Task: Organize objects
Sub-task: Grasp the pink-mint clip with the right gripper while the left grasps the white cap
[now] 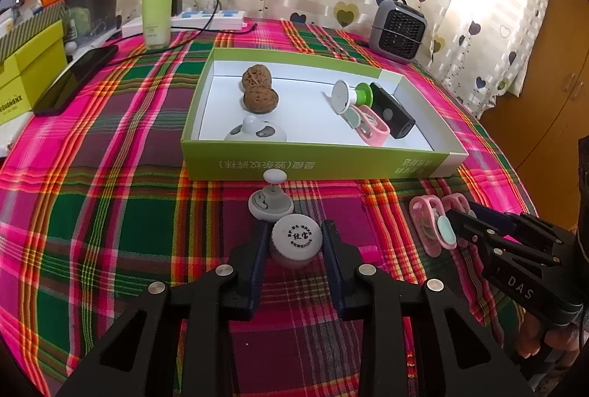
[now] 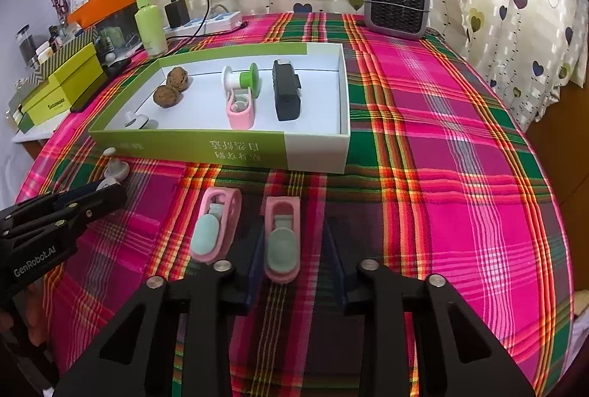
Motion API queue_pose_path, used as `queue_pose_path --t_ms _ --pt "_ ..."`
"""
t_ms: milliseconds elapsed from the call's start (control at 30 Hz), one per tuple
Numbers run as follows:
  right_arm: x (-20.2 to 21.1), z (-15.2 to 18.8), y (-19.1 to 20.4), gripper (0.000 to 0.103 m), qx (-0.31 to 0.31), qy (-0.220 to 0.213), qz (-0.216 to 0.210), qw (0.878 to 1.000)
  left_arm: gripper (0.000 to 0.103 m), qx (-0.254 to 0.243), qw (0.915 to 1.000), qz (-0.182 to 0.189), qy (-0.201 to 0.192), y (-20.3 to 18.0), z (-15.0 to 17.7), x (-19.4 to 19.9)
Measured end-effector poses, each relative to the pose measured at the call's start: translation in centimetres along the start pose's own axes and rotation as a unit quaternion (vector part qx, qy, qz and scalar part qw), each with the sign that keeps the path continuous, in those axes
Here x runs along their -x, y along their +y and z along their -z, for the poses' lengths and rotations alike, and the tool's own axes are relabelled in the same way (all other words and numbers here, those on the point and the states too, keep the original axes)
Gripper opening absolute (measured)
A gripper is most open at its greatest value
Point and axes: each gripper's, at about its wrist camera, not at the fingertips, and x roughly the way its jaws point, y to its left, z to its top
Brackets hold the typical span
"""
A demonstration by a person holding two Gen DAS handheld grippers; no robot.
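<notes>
A small jar with a white printed lid (image 1: 296,241) stands on the plaid cloth between the fingers of my left gripper (image 1: 294,242), whose jaws are open with small gaps on both sides. A grey-white round gadget (image 1: 271,204) lies just beyond it. My right gripper (image 2: 294,250) is open around a pink clip with a teal pad (image 2: 281,240). A second pink clip (image 2: 215,229) lies to its left. The green-and-white box (image 1: 316,163) holds two walnuts (image 1: 257,88), a green-white spool (image 1: 353,95), a pink clip (image 1: 371,124) and a black device (image 1: 392,110).
A small grey heater (image 2: 397,7) stands at the table's back. A green bottle (image 1: 157,3), power strip (image 1: 210,18), phone (image 1: 73,80) and yellow-green boxes (image 1: 25,77) sit at the left. A wooden cabinet (image 1: 552,102) is to the right.
</notes>
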Motion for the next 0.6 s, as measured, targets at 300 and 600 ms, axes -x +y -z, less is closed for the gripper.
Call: queue_pose_path --t_ms 300,600 --pt "0.08 0.05 0.09 0.02 0.005 0.0 0.002 1.0 0.027 0.0 1.0 0.001 0.0 -0.11 0.07 0.12" --pt "0.23 0.26 0.24 0.018 0.006 -0.001 -0.003 1.0 0.027 -0.003 1.0 0.002 -0.002 -0.35 0.22 0.3"
